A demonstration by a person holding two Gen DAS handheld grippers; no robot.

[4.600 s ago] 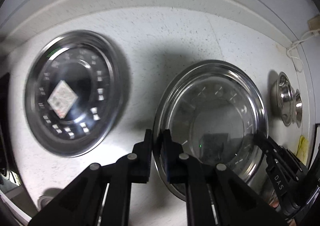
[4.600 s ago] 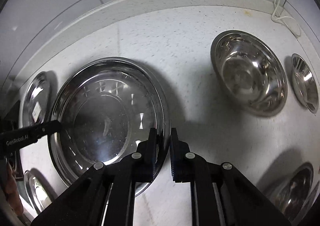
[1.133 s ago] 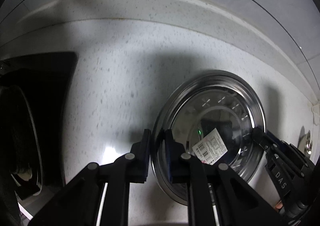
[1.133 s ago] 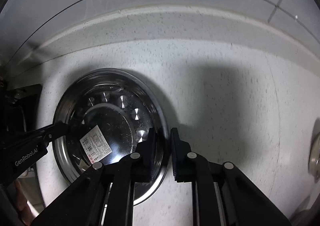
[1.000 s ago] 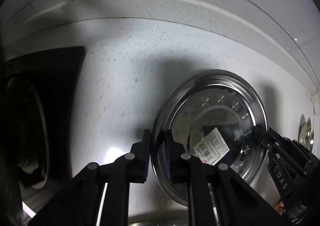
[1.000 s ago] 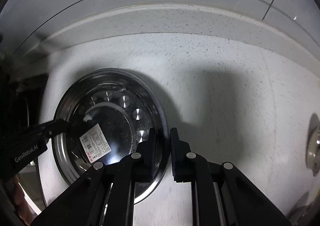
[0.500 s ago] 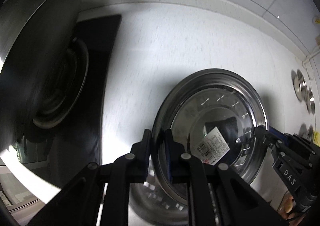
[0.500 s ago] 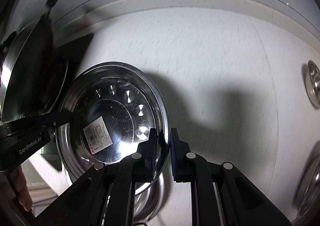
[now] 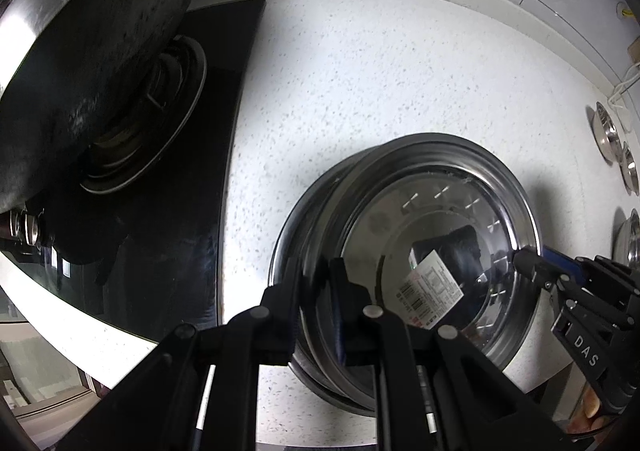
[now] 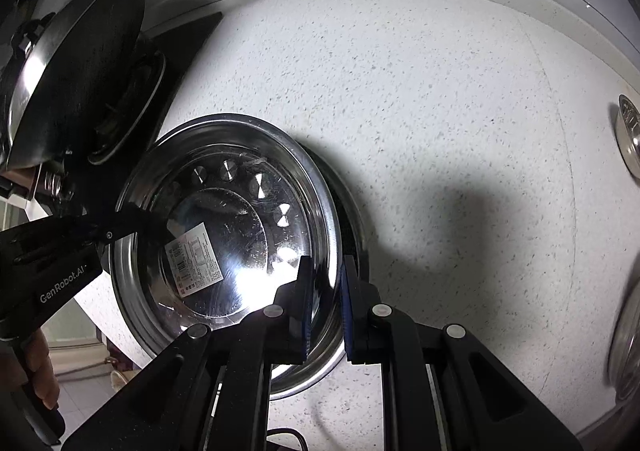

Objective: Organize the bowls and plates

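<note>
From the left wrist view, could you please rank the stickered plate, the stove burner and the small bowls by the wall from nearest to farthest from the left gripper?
1. Stickered plate: its rim sits between the left gripper fingers.
2. Stove burner: up and to the left, under the wok.
3. Small bowls: far right, by the wall.

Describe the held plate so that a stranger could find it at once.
On the speckled white counter, right of the black stove, lies a steel plate stack. The held plate hangs over it, alone bearing a white barcode label.

Open speckled counter (image 10: pixel 440 111) right of plate stack (image 10: pixel 224 219); wok (image 9: pixel 88 63) close left.
</note>
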